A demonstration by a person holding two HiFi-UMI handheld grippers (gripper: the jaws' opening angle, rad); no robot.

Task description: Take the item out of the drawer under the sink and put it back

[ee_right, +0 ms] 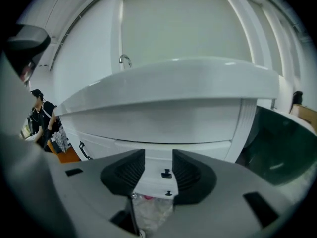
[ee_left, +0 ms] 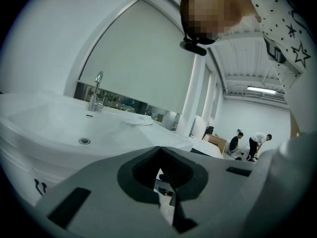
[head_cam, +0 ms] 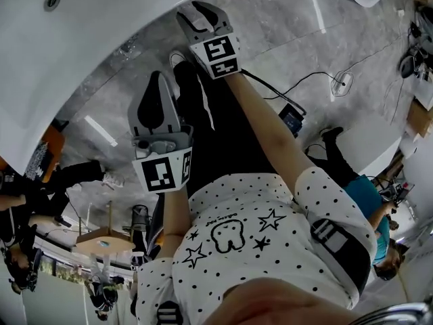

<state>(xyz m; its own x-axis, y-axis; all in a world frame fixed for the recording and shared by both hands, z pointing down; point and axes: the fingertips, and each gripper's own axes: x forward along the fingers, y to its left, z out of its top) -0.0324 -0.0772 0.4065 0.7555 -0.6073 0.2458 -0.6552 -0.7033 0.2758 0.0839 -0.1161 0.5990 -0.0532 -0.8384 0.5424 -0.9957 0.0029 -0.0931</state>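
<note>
The white sink (ee_left: 49,123) with its tap (ee_left: 96,90) fills the left gripper view. In the right gripper view the sink's rim (ee_right: 173,83) overhangs white drawer fronts (ee_right: 124,150) with small black knobs (ee_right: 166,173). My right gripper (ee_right: 158,158) (head_cam: 198,11) is open and faces those knobs from a short way off. A crumpled clear plastic packet (ee_right: 151,209) shows low in the gap between its jaws; the pads do not press on it. My left gripper (ee_left: 159,150) (head_cam: 157,87) is level with the basin, its tips touching and nothing held.
A grey marbled floor (head_cam: 284,39) lies below, with cables (head_cam: 325,80) and a small blue device (head_cam: 292,118) on it. Two people (ee_left: 247,145) crouch far off; another person (ee_right: 42,115) stands left of the cabinet beside something orange (ee_right: 69,155).
</note>
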